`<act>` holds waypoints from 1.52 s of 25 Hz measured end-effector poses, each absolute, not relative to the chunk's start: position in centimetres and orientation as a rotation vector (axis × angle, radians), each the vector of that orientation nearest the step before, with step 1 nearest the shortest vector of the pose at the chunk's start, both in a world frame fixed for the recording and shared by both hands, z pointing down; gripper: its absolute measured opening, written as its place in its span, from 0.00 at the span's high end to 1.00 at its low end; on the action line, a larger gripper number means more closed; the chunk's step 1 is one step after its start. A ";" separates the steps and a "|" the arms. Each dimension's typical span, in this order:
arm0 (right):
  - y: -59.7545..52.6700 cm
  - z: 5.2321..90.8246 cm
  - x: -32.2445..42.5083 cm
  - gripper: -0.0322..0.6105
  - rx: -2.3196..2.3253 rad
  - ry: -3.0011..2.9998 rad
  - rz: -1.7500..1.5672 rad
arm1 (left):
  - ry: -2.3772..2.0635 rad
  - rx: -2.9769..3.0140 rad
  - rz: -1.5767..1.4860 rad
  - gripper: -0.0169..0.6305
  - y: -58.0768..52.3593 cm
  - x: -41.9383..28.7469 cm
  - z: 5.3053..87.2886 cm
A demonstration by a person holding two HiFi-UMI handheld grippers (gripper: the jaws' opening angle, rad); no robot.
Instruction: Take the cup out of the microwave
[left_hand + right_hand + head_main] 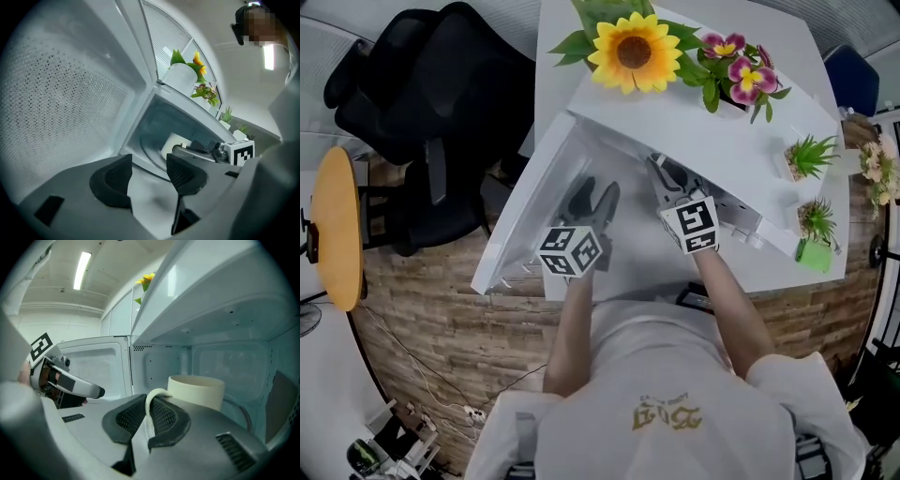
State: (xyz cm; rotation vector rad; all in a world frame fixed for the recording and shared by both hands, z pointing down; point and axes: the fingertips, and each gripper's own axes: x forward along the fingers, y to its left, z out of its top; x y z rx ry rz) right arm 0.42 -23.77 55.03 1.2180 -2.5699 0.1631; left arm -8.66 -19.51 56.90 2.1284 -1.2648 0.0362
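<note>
The right gripper point(149, 420) has its fingers point(165, 417) clenched on the handle point(151, 399) of the cup point(199, 391), the thin cream loop pinched between the two pads. From that grip the cup's body lies at about 1 o'clock in the right gripper view, just beyond the fingertips. It stands upright, mouth up, on the glass turntable point(240, 412) inside the microwave point(225, 301). The handle sticks out toward the open front, so the way out runs straight back along the gripper's own line, toward 6 o'clock in the head view. I judge that a level pull should keep the cup from tipping. The left gripper point(149, 174) is released and holds nothing. It hangs outside the cavity by the opened door point(61, 93), at 9 o'clock from the right fingers, clearly the farther hand from the cup
</note>
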 end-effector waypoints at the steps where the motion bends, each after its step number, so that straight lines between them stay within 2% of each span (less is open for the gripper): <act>1: -23.6 54.9 0.5 0.89 1.215 -2.571 0.159 | -1.264 2.129 0.038 0.62 -19.4 -8.7 56.9; 19: -20.2 53.6 2.6 0.89 1.209 -2.583 0.181 | -1.257 2.199 0.036 0.62 -17.5 -8.4 54.4; 38: -14.9 51.9 1.2 0.89 1.162 -2.639 0.139 | -1.274 2.256 0.040 0.62 -13.5 -9.2 52.3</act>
